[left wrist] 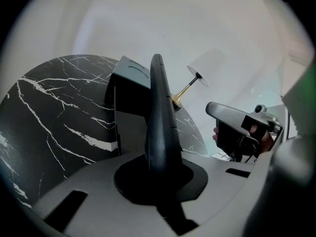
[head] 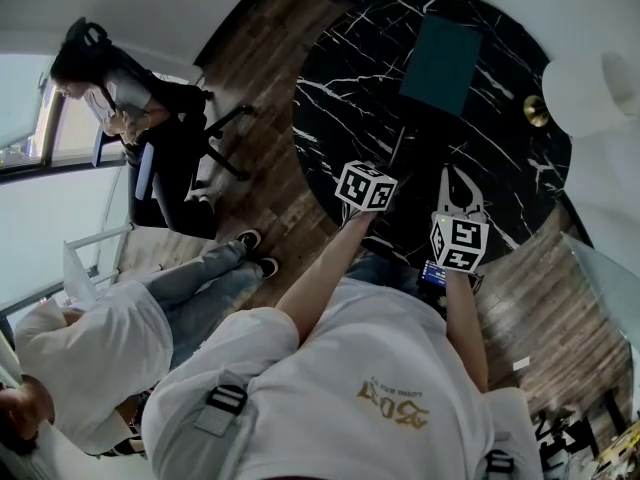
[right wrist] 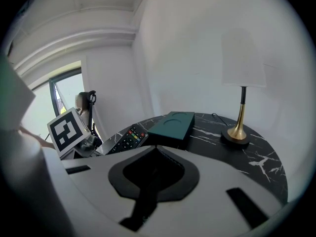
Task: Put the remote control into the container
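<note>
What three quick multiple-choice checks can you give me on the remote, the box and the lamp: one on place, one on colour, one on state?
1. Where is the remote?
A. flat on the floor
B. clamped in the left gripper
C. on a shelf

2. What colour is the box?
A. dark green
B. red
C. yellow

3. How does the lamp stand?
A. lying on its side
B. hanging from the ceiling
C. upright on the table

Answers:
1 B: the left gripper view shows it edge-on between the jaws.
2 A: its top and sides are dark green in the head view and the right gripper view.
3 C: its brass foot sits flat on the black marble with the stem vertical.
</note>
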Available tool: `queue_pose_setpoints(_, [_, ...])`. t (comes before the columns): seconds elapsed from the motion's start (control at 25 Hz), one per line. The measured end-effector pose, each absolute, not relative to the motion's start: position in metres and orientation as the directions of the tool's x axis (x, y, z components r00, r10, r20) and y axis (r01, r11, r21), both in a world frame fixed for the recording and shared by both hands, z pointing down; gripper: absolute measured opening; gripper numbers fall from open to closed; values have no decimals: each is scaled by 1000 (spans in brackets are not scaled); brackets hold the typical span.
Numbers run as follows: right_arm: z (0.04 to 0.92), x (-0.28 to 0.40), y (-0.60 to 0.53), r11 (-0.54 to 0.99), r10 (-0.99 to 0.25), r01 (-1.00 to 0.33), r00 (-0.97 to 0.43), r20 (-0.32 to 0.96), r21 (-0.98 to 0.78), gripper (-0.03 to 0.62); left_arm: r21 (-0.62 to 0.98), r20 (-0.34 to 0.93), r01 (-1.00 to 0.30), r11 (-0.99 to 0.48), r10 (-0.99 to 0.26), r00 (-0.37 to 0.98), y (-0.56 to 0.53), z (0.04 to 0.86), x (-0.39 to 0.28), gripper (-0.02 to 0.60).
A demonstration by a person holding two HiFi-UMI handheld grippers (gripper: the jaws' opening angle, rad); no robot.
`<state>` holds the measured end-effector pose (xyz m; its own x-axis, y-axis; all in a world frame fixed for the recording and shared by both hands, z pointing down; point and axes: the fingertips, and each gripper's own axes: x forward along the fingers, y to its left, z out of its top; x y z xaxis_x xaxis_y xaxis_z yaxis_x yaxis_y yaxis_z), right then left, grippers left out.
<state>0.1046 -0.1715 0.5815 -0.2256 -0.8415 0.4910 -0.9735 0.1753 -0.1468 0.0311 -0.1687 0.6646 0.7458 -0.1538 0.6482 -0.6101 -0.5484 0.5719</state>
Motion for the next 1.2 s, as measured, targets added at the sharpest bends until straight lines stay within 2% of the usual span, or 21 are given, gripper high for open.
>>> queue_pose_setpoints(0.76, [578, 104, -168, 167, -843, -974, -222, 489, -155, 11, 596, 647, -579, -557, -95, 756, -170, 663, 35, 23])
queue_pose_setpoints(1.0, [577, 104, -167, 166, -841, -974, -220, 494, -151, 11, 604, 645, -571, -556, -79, 760, -173, 662, 35, 69])
queue_pose_setpoints(1.2, [579, 100, -167, 173, -839, -973, -226, 495, -152, 11, 619, 669, -544, -566, 19, 743, -162, 668, 39, 69])
